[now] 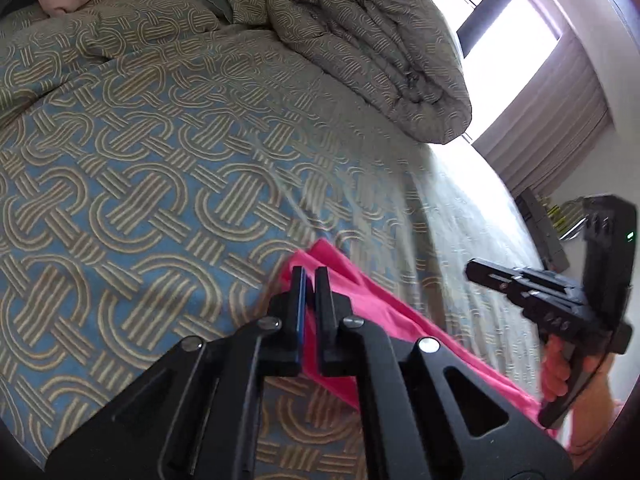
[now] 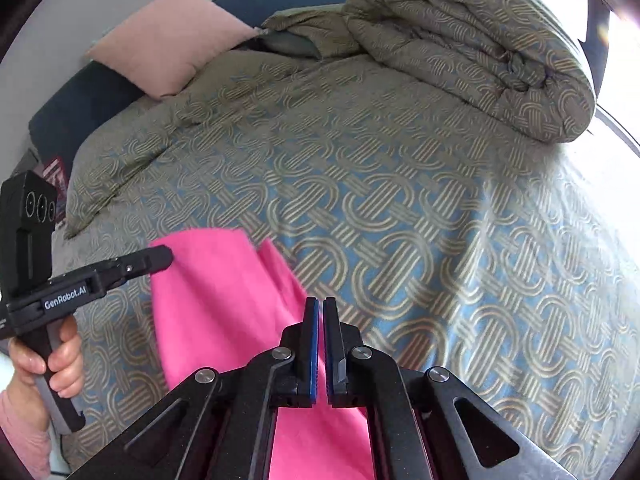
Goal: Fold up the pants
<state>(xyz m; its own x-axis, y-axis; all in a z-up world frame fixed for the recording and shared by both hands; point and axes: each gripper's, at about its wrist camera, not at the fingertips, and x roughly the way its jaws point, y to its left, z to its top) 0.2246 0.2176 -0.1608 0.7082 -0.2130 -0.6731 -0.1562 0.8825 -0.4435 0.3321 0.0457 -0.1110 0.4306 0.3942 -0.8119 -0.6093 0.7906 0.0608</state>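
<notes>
Right now the pink pants (image 2: 208, 312) lie on the near bedspread (image 2: 400, 208), looking partly folded. Both the left gripper (image 1: 310, 280) and right gripper (image 2: 321, 308) are closed, holding nothing.

Pants (image 2: 224, 304): plain hot pink. Bedspread (image 2: 420, 216): blue with tan interlocking striped loops; bundled duvet (image 2: 480, 48) matching. Pillow (image 2: 168, 40): pale pink.

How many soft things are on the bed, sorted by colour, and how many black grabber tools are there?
Pink soft things: 2, the bright pink fabric pants and the pale pink square pillow
Tan patterned soft things: 1, the rolled-up tan patterned quilt
Black handheld grabber tools: 2, the left gripper and the right gripper
Total: 5
</notes>
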